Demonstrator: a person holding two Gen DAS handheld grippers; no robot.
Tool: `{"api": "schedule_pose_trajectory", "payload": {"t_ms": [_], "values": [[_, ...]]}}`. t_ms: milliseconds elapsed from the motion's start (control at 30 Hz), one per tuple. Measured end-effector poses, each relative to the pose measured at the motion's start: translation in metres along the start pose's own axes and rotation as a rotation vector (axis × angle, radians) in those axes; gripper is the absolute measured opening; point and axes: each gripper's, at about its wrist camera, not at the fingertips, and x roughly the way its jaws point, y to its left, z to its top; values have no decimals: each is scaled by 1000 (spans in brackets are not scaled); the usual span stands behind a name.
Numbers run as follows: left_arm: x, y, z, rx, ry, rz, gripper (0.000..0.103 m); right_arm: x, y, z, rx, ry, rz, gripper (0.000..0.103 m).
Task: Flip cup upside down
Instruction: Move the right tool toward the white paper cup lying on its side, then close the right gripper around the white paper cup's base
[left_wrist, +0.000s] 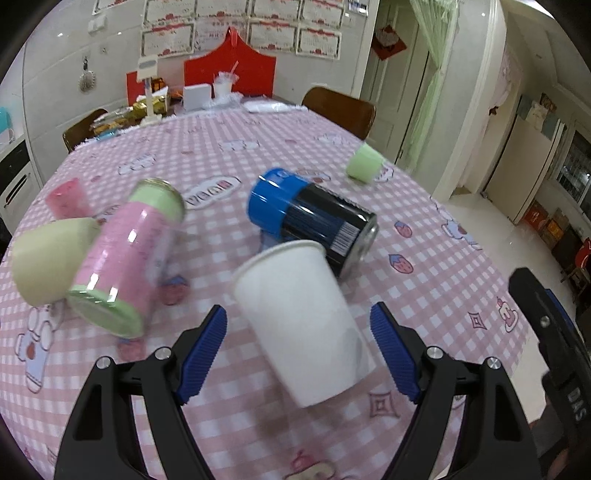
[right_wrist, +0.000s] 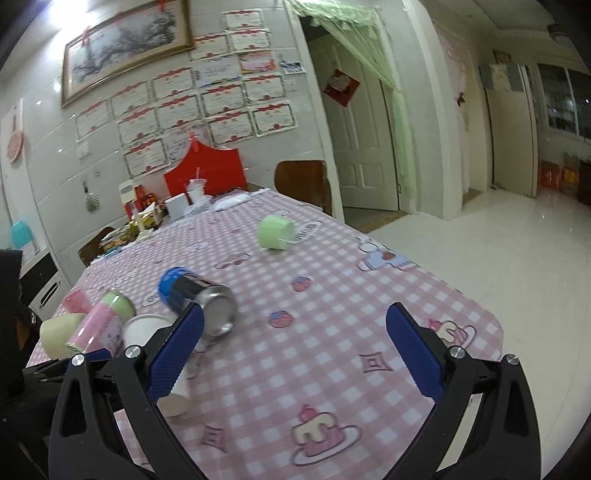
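A white paper cup (left_wrist: 301, 321) stands mouth up on the pink checked tablecloth (left_wrist: 424, 288), leaning in the fisheye view. My left gripper (left_wrist: 299, 325) is open, its blue pads on either side of the cup and apart from it. In the right wrist view the cup (right_wrist: 147, 328) shows at lower left, partly hidden behind the left finger. My right gripper (right_wrist: 295, 332) is open and empty above the table's near right part.
A pink and green can (left_wrist: 127, 254) and a blue-lidded black can (left_wrist: 314, 218) lie on their sides just beyond the cup. A cream cup (left_wrist: 48, 258), a pink cup (left_wrist: 68, 197) and a green cup (left_wrist: 365, 162) stand upside down. Clutter lines the far edge; chairs stand behind.
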Motion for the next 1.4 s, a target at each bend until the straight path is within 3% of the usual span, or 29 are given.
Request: {"api": "schedule_pose_trajectory", "payload": {"t_ms": [233, 500, 700, 1100, 1400], "values": [[24, -12, 2, 20, 55, 78, 79, 11, -15, -4, 22, 37, 8, 95], [25, -8, 0, 23, 52, 93, 77, 17, -19, -7, 37, 72, 36, 95], [16, -6, -6, 58, 46, 82, 67, 13, -11, -10, 28, 88, 56, 95], [-35, 7, -34, 156, -2, 2, 66, -19, 20, -21, -15, 77, 66, 95], [-50, 28, -64, 189, 13, -42, 66, -38, 44, -37, -47, 93, 89, 95]]}}
